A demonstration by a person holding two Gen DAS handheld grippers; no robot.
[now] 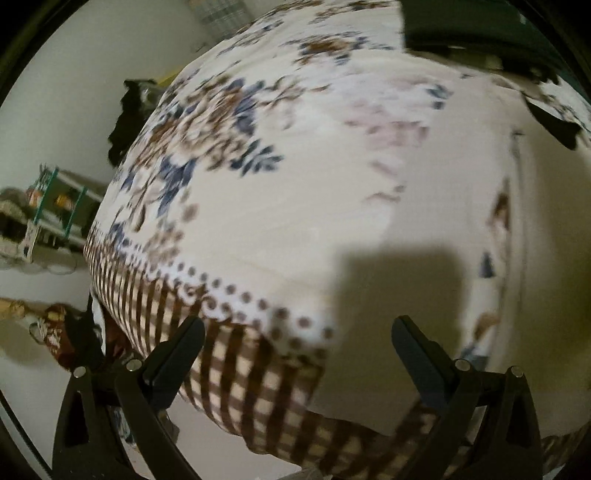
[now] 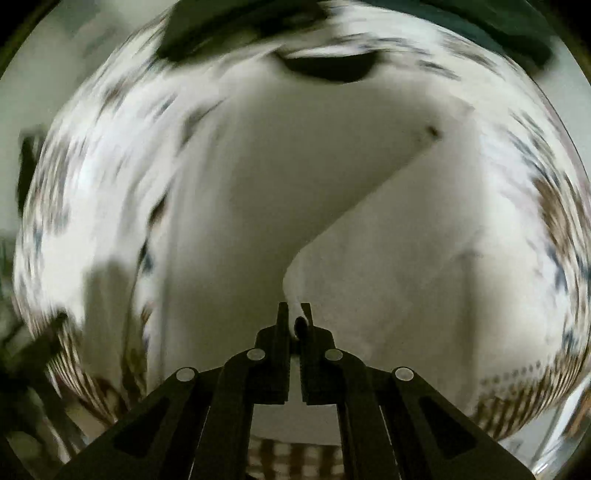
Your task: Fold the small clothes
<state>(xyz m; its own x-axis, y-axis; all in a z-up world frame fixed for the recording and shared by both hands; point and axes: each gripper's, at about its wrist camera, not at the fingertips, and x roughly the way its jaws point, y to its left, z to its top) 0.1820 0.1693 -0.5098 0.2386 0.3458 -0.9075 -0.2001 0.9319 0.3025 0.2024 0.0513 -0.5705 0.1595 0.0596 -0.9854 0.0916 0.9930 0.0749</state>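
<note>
A white garment (image 2: pixel 280 192) lies spread on a flowered bedspread (image 2: pixel 546 206). My right gripper (image 2: pixel 294 310) is shut on a bunched edge of this white garment and lifts a fold of it; the view is blurred by motion. In the left wrist view the same white garment (image 1: pixel 436 229) lies at the right over the bedspread (image 1: pixel 236 155). My left gripper (image 1: pixel 299 332) is open and empty, above the bed's near edge, its fingers (image 1: pixel 184 343) apart over the checked border.
Dark garments (image 1: pixel 480 33) lie at the far side of the bed, also showing in the right wrist view (image 2: pixel 325 70). A dark cloth (image 1: pixel 129 114) hangs off the bed's left edge. A green shelf rack (image 1: pixel 51 206) stands on the floor at left.
</note>
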